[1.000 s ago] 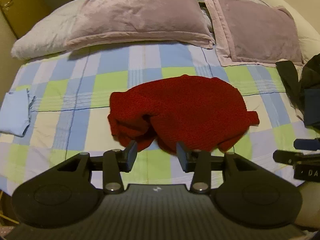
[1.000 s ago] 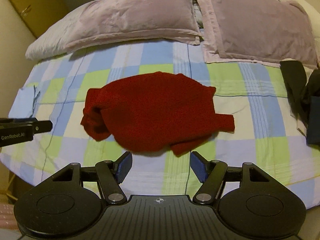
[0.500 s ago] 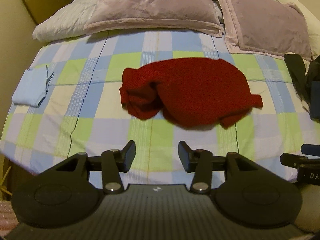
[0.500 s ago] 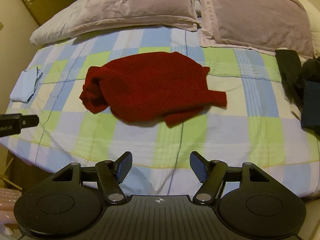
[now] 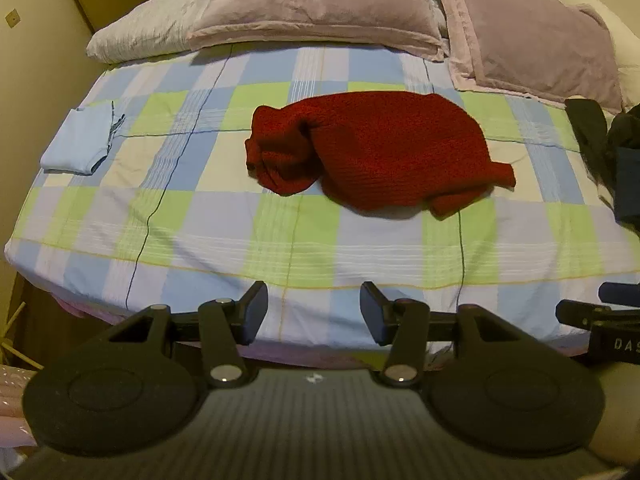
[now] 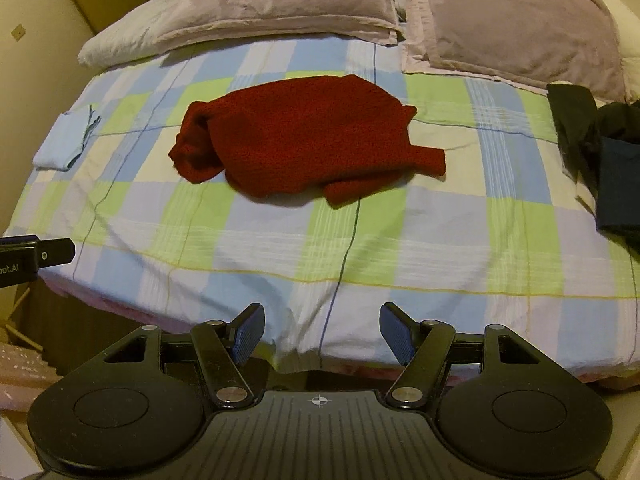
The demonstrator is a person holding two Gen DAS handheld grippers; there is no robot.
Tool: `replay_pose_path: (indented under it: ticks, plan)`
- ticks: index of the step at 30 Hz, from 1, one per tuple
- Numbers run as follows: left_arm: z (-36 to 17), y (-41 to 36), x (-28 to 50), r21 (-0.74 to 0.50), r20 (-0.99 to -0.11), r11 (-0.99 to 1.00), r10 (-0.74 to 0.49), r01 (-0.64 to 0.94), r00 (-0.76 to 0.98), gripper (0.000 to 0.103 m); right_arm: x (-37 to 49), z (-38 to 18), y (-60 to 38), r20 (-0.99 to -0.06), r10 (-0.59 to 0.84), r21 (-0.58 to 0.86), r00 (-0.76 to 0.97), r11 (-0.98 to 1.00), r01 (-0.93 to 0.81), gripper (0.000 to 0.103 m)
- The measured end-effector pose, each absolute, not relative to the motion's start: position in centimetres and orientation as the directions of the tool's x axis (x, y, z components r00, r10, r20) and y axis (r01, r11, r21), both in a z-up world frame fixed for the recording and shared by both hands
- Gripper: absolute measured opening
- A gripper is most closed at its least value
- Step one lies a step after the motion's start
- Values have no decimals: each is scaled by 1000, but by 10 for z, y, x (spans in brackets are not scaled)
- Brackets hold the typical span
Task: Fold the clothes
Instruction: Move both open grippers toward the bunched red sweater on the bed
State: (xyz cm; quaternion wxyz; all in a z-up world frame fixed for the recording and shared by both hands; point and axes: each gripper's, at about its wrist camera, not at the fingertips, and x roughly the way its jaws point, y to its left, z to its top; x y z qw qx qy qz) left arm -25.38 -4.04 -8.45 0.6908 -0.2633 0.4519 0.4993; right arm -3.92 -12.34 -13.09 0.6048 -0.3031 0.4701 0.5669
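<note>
A dark red knitted sweater (image 5: 372,152) (image 6: 308,136) lies crumpled in the middle of the checked bed sheet (image 5: 224,216) (image 6: 460,224), one sleeve poking out to the right. My left gripper (image 5: 314,312) hangs over the bed's near edge, well short of the sweater, open with nothing between its fingers. My right gripper (image 6: 322,334) stands open and empty over the same edge, to the right of the left one.
A folded light blue garment (image 5: 80,142) (image 6: 64,140) rests at the sheet's left edge. Dark clothes (image 5: 612,152) (image 6: 600,152) are piled at the right edge. Two mauve pillows (image 5: 320,4) (image 6: 516,20) line the head of the bed. A wall and door stand to the left.
Both grippers have drawn back from the sweater to the bed's near edge, so more sheet shows in front of it. The left jaws stand a little wider than before.
</note>
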Motion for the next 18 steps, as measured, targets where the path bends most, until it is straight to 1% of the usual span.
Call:
replay_pose_path:
  ticks: [9,18]
  plan:
    - [-73,-39,-242,94,-870,393,480,-915,117,48,-27,-117,-127,-889,453,173,-69,192,-966,67]
    - [-86,-4,-236,57,-877,446,449,-893,168,48,-17,-125,-107,-892,448,192,-65,243,-951,67]
